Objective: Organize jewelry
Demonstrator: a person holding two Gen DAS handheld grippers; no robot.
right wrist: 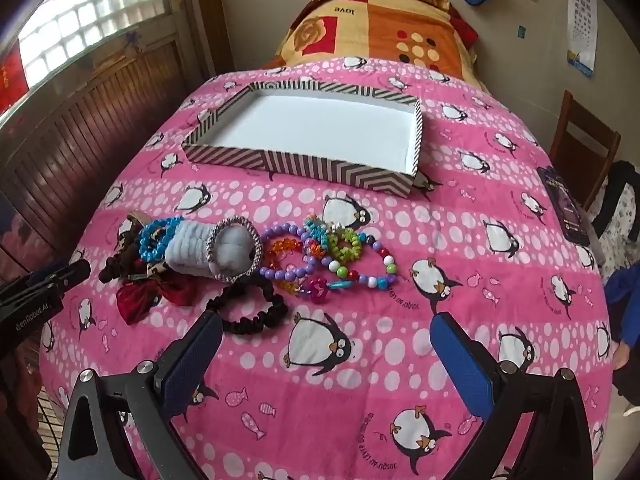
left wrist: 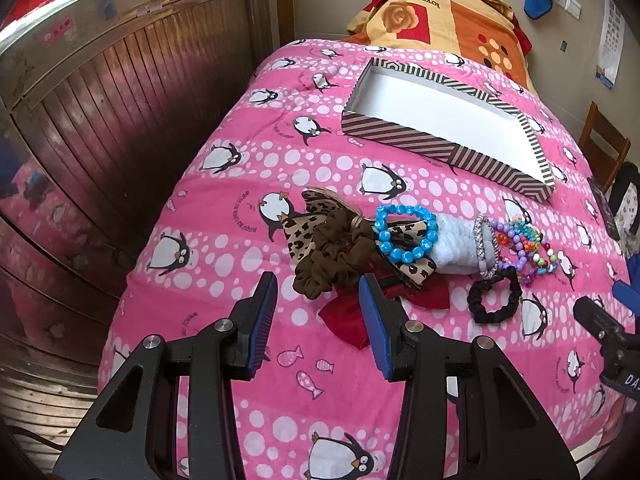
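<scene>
Jewelry pile: bracelets and hair ties lie heaped mid-bed on the pink penguin blanket (right wrist: 360,380), well short of the striped box (right wrist: 304,168), which stands empty beyond them.
Tangle risk: the beaded bracelets (right wrist: 340,264) overlap one another, so lifting one would likely drag its neighbours along or scatter them.
Wrapped items: the blue bead bracelet (left wrist: 406,234) and a sparkly band (right wrist: 236,248) ring a pale fluffy roll (right wrist: 192,252); a pull there may bring the whole roll.
Soft ground: the bedding gives, so a pinch on the black scrunchie (right wrist: 250,312) could catch fabric as well.
Left tongs: the left tongs (left wrist: 318,320) hang half parted and empty, near the brown scrunchie (left wrist: 332,260) and red bow (left wrist: 348,320).
Right tongs: the right tongs (right wrist: 326,348) are spread wide, nothing between them.
Writing: the pillow (right wrist: 380,24) reads "love", seen upside down; the left tool body, seen from the right wrist, reads "GenRobot.AI"; the blanket's lettering partly reads "JUSQU'AU".
</scene>
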